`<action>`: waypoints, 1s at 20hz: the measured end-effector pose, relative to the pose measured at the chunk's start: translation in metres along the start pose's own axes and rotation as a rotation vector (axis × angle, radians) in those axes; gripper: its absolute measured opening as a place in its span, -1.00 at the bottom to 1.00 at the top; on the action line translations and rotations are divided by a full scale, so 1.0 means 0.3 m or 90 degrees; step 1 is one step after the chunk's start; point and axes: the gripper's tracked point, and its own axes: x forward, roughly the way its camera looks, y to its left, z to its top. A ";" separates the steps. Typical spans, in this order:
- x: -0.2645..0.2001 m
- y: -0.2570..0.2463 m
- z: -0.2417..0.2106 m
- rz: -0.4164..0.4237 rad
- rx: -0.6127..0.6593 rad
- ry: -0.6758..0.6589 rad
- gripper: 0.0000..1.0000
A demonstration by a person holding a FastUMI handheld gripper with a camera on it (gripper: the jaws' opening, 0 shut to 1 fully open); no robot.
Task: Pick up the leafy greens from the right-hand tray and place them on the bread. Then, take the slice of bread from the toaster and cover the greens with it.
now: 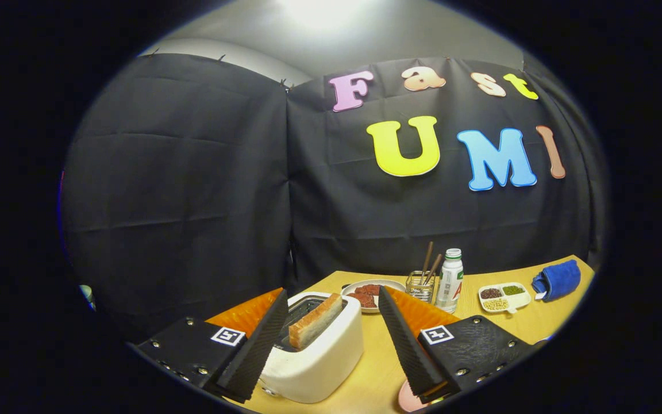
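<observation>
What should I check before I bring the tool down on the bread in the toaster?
1. Tool open, nothing held: ok.
2. Bread slice standing up out of the toaster slot, within grasp: ok.
3. Slice lies between the fingers: ok, nearer the left finger.
4. Space around the toaster: ok; plate and glass jar stand beyond it.
5. Greens already on the lower bread: cannot tell.
6. Toaster steady on the table: cannot tell.
</observation>
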 end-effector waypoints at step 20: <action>0.123 0.093 -0.146 -0.019 0.022 0.038 -0.88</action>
